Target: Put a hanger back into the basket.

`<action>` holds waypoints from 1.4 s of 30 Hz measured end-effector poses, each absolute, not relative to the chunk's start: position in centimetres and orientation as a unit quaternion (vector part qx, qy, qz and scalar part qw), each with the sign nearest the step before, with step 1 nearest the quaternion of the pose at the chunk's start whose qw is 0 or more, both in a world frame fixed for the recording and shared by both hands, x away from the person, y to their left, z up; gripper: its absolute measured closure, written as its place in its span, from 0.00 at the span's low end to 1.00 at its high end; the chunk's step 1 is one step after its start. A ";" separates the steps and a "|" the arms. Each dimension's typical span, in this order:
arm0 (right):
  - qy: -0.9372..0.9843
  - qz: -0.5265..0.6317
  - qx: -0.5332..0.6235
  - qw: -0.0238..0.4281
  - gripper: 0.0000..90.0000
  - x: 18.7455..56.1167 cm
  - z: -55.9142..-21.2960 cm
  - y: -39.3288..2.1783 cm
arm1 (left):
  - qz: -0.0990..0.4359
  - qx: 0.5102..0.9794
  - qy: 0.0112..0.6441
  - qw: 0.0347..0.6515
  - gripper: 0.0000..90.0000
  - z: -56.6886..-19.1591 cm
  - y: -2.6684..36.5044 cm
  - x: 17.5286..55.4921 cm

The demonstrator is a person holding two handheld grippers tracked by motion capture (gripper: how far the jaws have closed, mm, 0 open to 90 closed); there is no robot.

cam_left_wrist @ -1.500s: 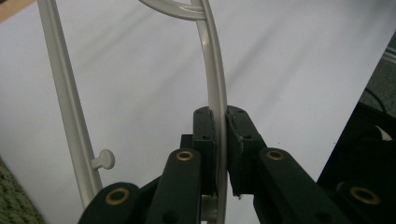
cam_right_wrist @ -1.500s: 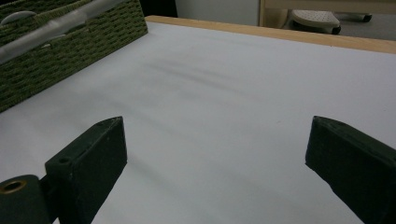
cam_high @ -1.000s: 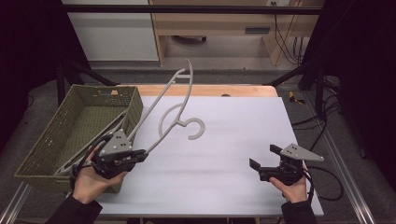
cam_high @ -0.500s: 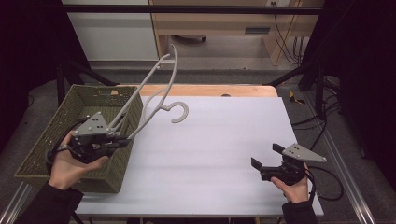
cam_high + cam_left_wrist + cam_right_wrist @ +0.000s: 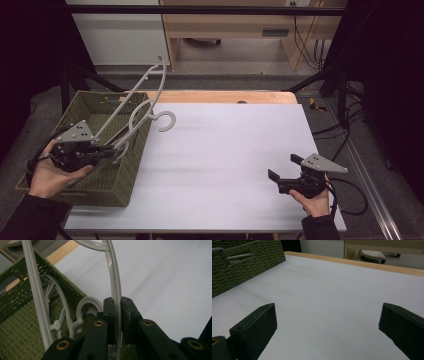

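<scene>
The left claw [image 5: 112, 150] is clamping a pale grey plastic hanger [image 5: 150, 95] by one of its thin bars, and the left gripper view is showing that bar [image 5: 115, 290] running up between the two black jaws, which are pressing on it from both sides with only the bar's width between them. In the high view the person's left hand [image 5: 50, 172] is holding this claw over the near part of a green woven basket [image 5: 107, 185], which is sitting at the left edge of the white table [image 5: 225, 150]. The hanger is tilting up and away from the claw, its long bars rising above the basket's right wall and its hook [image 5: 167, 120] curling out over the table just beside the basket's far right corner. It is hanging in the air, held at its low end only, and whether that end is touching the basket floor cannot be told. Inside the basket more pale hangers [image 5: 60, 315] are lying against the woven floor, close beside the held one, and the left gripper view is showing their hooks and loops just left of the jaws. The right claw [image 5: 282, 172] is resting low over the near right part of the table, well apart from the basket, in the person's right hand [image 5: 315, 200]. Its jaws are standing wide, and the right gripper view is showing bare white table between them, with the basket's wall [image 5: 244, 267] off at the far left.
</scene>
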State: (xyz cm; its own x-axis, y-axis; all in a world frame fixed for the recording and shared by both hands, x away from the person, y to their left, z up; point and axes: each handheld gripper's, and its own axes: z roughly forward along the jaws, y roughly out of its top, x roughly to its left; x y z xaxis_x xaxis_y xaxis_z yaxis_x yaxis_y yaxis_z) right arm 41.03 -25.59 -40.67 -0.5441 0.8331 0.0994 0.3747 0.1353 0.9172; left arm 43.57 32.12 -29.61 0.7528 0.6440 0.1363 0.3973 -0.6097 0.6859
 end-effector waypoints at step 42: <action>0.725 0.501 0.417 0.224 0.03 41.1 -40.8 -25.2 | 0.133 0.883 0.338 0.297 0.92 -33.6 41.6 43.4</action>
